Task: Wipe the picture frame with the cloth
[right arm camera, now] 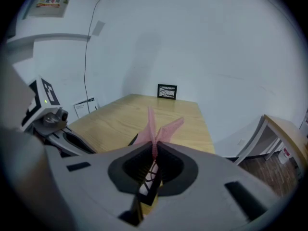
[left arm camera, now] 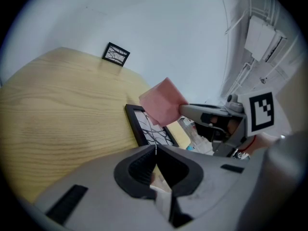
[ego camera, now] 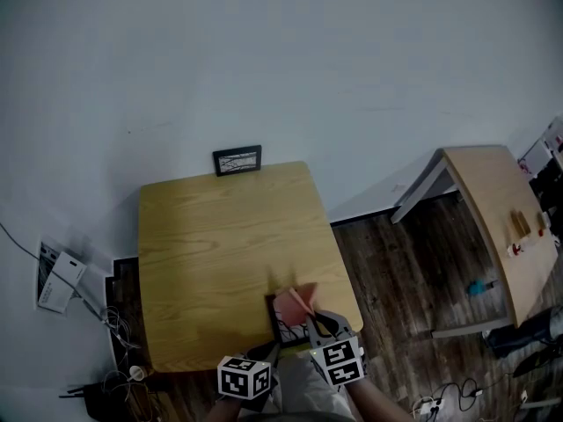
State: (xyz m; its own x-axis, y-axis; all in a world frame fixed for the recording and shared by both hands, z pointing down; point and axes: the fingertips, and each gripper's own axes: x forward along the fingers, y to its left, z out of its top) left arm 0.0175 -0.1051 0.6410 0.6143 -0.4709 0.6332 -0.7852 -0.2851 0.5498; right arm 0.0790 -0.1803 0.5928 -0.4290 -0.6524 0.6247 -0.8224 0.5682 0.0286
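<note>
Your right gripper (right arm camera: 154, 149) jaws pinch the cloth (right arm camera: 155, 128) above the picture frame (ego camera: 281, 328), lower centre at the desk (ego camera: 220, 244) edge. Left gripper (left arm camera: 155, 150) jaws are closed on nothing. Lay the cloth flat and wipe evenly.

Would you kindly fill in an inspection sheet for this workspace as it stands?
Surface: wooden table, pale top.
Job's things: picture frame at the table's near edge; pink cloth over it.
Clutter: second picture frame standing at the far edge, against the wall.
Grippers: right gripper shut on the pink cloth; left gripper has its jaws together at the picture frame's near side, and whether it grips it is unclear.
Cables: loose cables on the floor left of the table.
Surroundings: papers by the wall; side table with small items to the right.
</note>
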